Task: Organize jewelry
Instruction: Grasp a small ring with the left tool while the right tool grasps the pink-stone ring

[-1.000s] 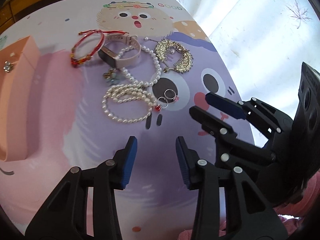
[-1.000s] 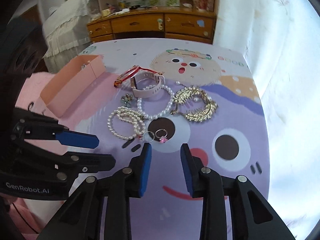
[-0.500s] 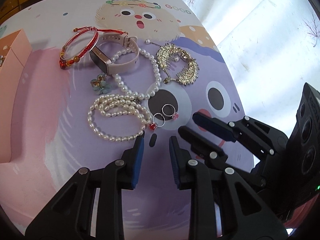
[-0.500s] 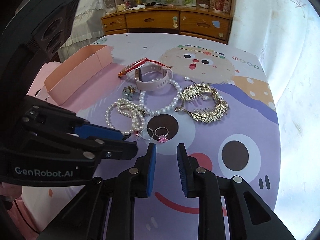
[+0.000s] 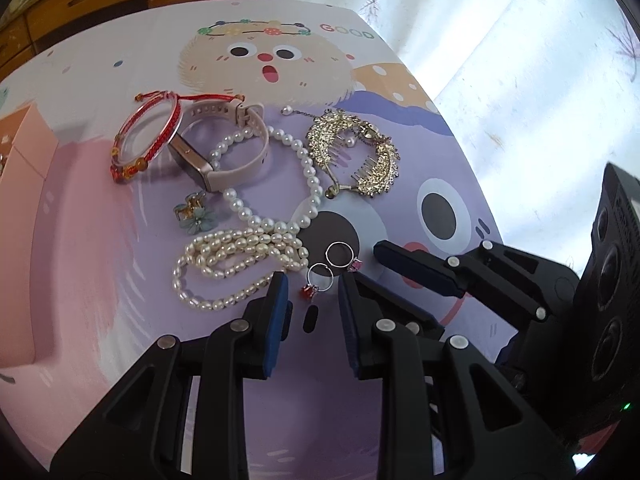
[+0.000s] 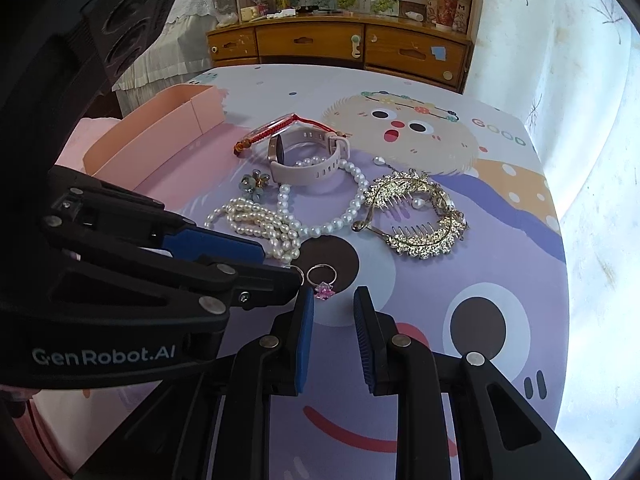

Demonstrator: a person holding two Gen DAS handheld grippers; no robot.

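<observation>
We hold both tools low at the table's (image 5: 120,32) near edge. Left gripper (image 5: 312,292) gapes narrowly, empty, bracketing the red-stone ring (image 5: 318,280); right gripper (image 6: 334,308), likewise narrow and empty, lines up on the pink-stone ring (image 6: 322,280). Pink box (image 6: 160,128) waits at left edge, presumably their destination.

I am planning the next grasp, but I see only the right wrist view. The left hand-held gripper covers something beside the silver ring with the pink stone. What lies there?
Observer: A second silver ring with a red stone, lying close beside the silver ring with a pink stone.
Operator: Is the left hand-held gripper shut on it?
Observer: No. The left hand-held gripper is open. The red-stone ring lies between its blue pads, and neither pad visibly touches it.
</observation>
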